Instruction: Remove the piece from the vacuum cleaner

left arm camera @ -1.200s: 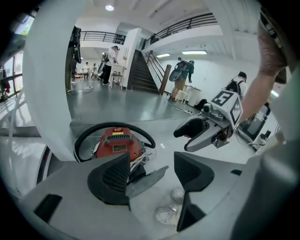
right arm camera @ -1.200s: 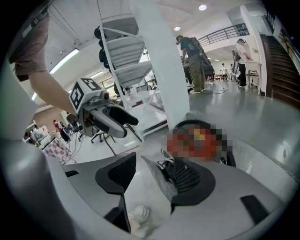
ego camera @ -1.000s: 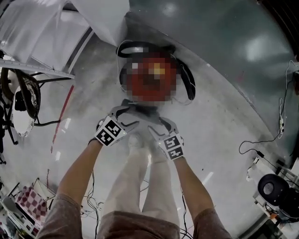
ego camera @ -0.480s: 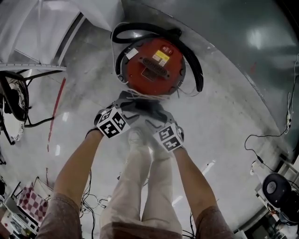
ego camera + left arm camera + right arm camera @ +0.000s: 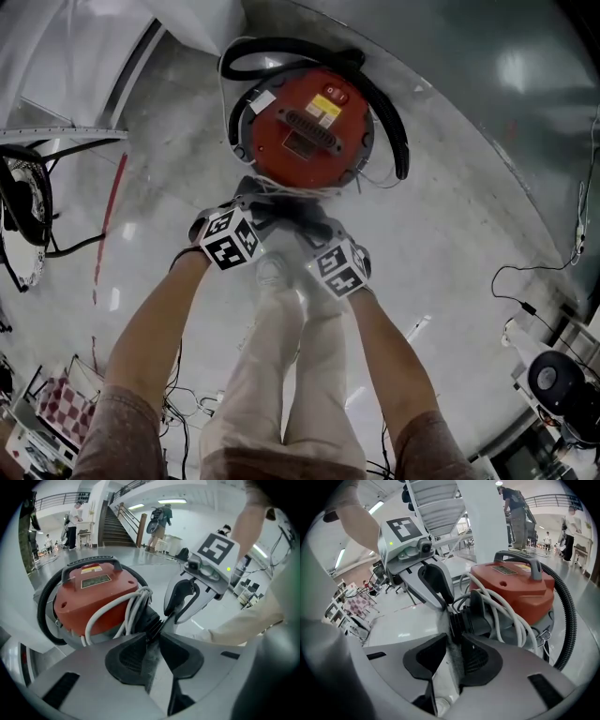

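A red vacuum cleaner (image 5: 305,122) stands on the floor with a black hose (image 5: 386,112) looped round it and a white cable (image 5: 124,611) wound at its near side. A black ribbed connector piece (image 5: 151,619) sticks out of that side toward me. My left gripper (image 5: 154,630) and right gripper (image 5: 454,627) meet on it from opposite sides. Both sets of jaws are closing, with the ribbed piece (image 5: 464,618) pinched at their tips. In the head view the left gripper (image 5: 265,208) and right gripper (image 5: 305,221) sit side by side at the vacuum's near edge.
The person's legs (image 5: 281,375) stand right behind the grippers. A black chair frame (image 5: 23,202) is at the left, and loose cables (image 5: 525,281) and equipment (image 5: 558,380) lie at the right. A staircase (image 5: 115,527) and several people stand far behind the vacuum.
Both grippers have moved forward up to the vacuum's near side and drawn together. Their jaws, spread wide a second ago, have narrowed onto the ribbed piece.
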The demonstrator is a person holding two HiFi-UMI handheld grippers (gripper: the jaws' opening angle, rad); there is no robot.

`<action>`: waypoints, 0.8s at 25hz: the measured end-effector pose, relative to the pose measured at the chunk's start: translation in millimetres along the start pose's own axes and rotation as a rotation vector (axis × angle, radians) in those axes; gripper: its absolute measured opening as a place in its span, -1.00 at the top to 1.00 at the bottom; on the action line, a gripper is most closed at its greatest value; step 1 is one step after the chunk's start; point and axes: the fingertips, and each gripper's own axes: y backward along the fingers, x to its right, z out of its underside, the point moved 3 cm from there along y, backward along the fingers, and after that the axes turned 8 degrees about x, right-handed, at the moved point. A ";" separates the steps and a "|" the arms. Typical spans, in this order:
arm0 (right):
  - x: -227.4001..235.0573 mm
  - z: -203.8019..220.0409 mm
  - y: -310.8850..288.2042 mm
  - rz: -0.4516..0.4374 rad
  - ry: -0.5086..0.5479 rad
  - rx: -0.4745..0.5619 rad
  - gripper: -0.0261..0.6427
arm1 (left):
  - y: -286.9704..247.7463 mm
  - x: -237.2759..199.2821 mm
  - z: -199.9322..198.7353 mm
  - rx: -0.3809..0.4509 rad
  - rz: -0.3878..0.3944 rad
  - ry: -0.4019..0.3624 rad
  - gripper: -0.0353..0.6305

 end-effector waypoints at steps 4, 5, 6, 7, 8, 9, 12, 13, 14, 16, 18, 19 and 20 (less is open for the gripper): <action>0.4 0.1 -0.3 0.002 -0.002 0.002 0.69 | -0.5 1.1 0.5 0.000 0.003 0.007 0.66; 0.6 0.2 -0.2 0.002 -0.005 0.001 0.70 | -0.5 1.1 0.7 0.001 0.001 0.018 0.66; 0.9 0.1 0.0 0.003 -0.008 0.002 0.71 | -0.4 1.1 0.8 0.001 0.000 0.029 0.67; 1.1 0.2 0.4 0.004 -0.012 0.002 0.72 | -0.1 1.5 0.7 0.000 -0.001 0.037 0.68; 1.2 0.8 1.0 0.005 -0.015 0.002 0.73 | 0.1 2.5 0.6 -0.001 -0.003 0.043 0.69; 1.0 1.7 1.9 0.006 -0.019 0.002 0.74 | 0.3 3.9 0.6 -0.002 -0.004 0.049 0.70; -2.5 2.9 2.3 -0.002 -0.033 0.001 0.76 | 2.9 7.5 3.8 -0.002 -0.004 0.070 0.72; -4.8 3.0 1.5 -0.008 -0.037 0.000 0.77 | 4.3 8.5 5.6 -0.004 -0.001 0.077 0.72; -7.3 3.5 0.8 -0.013 -0.039 -0.002 0.78 | 5.5 10.0 7.4 -0.008 0.002 0.081 0.73; -10.5 5.2 0.6 -0.015 -0.043 -0.002 0.78 | 6.5 13.3 9.7 -0.011 -0.001 0.084 0.73; -11.0 6.8 0.8 -0.004 -0.062 0.002 0.78 | 6.2 14.5 10.5 -0.009 -0.013 0.097 0.73; -11.1 7.5 0.7 0.002 -0.076 0.004 0.78 | 6.2 14.5 10.8 -0.007 -0.019 0.109 0.73; -11.7 8.2 0.8 0.006 -0.090 0.006 0.78 | 6.3 14.9 11.2 -0.006 -0.024 0.122 0.73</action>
